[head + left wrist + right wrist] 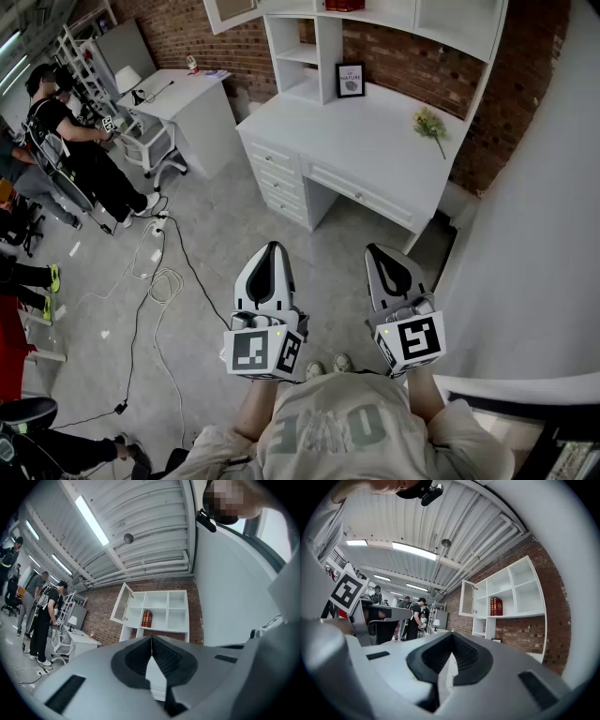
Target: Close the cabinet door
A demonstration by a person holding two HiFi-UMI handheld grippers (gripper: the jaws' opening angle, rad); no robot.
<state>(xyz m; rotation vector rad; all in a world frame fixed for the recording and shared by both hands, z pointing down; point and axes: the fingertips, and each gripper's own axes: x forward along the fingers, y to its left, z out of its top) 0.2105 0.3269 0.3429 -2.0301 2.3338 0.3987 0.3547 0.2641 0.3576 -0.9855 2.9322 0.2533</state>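
Cabinet door (pixel 121 603) juts from the left edge of the cabinet (pixel 167 613), well ahead and higher. The left gripper (pixel 271 251) is nearer than the right gripper (pixel 384 253), and all jaws are pressed together.

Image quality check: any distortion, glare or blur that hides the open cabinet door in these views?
Head view: even light, sharp, the cabinet door cropped at the top edge. Left gripper view: heavy fisheye, black corners, ceiling light blown out, door small but clear. Right gripper view: same fisheye, glare from the ceiling lights, the right gripper close and soft, door readable.
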